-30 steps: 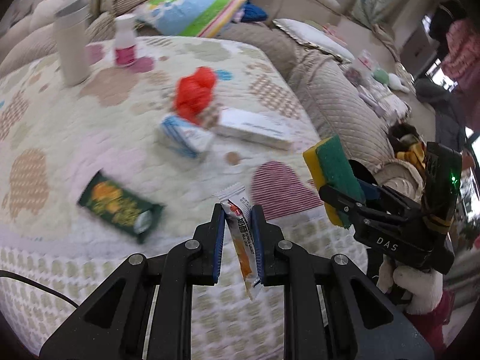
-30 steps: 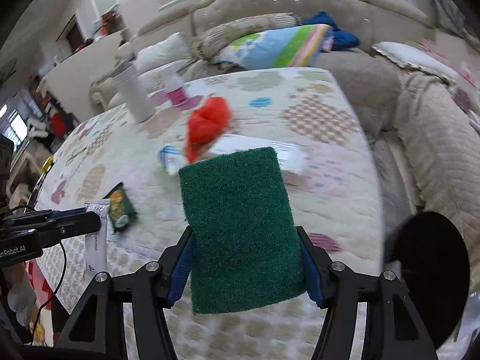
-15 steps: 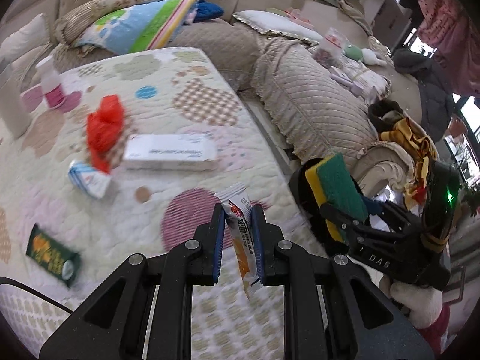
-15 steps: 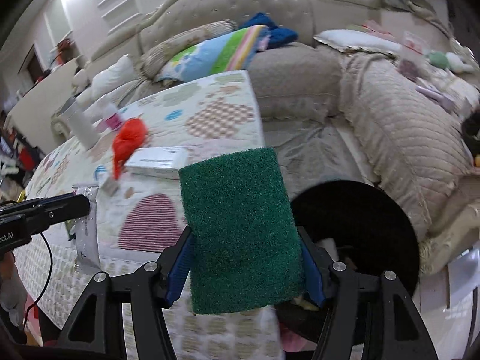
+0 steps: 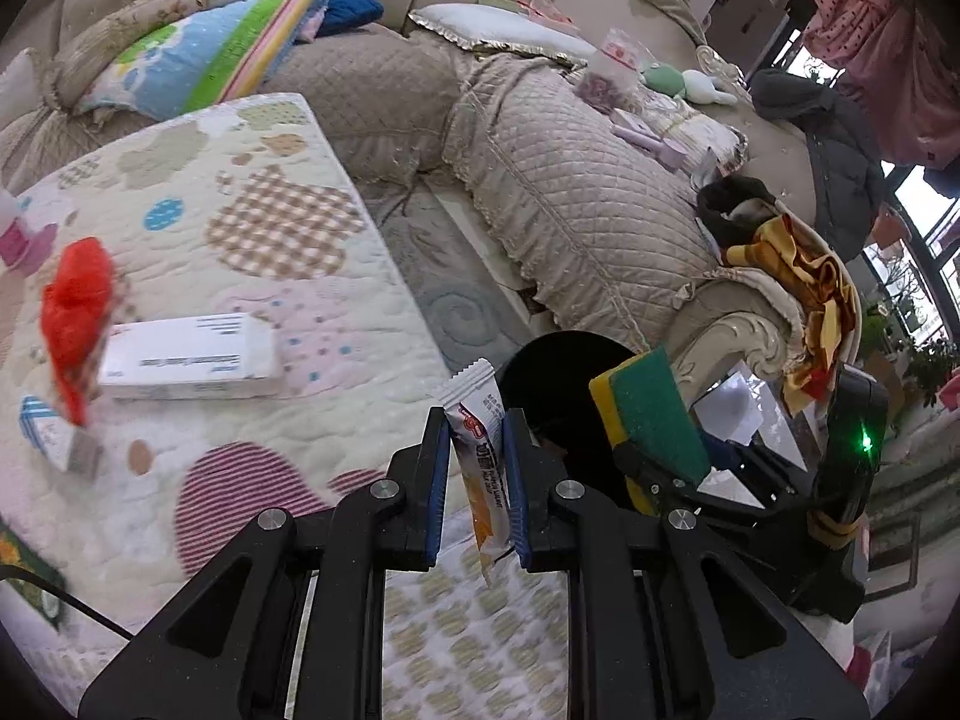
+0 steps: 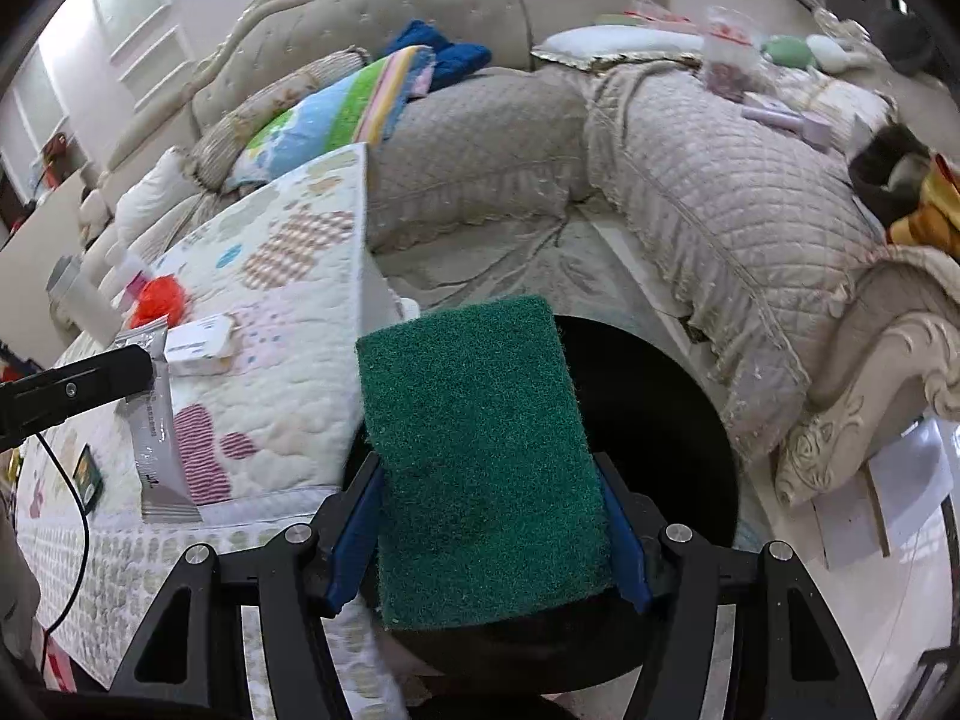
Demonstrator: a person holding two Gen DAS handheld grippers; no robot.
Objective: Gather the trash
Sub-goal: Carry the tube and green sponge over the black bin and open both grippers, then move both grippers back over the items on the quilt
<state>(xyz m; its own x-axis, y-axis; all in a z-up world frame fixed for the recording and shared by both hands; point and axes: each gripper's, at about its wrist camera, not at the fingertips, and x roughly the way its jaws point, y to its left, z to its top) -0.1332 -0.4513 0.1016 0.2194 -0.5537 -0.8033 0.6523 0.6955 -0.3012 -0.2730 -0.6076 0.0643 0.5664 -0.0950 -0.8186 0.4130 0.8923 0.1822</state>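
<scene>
**A:** How many things are you counting right now?

**B:** I'm seeing two tools: the left tool [image 5: 475, 483] and the right tool [image 6: 489, 525]. One snack wrapper [image 5: 480, 438], one green sponge [image 6: 480, 450] and one black bin [image 6: 654, 420].

**A:** And what is lying on the worktop [image 5: 288, 276]?

**B:** I'm counting one white box [image 5: 192, 354], one red bag [image 5: 78, 300], one small blue-and-white packet [image 5: 51, 435] and one dark green packet [image 6: 89, 477]. At the far end two bottles [image 6: 78, 297] are standing, though the blur is making that uncertain.
</scene>
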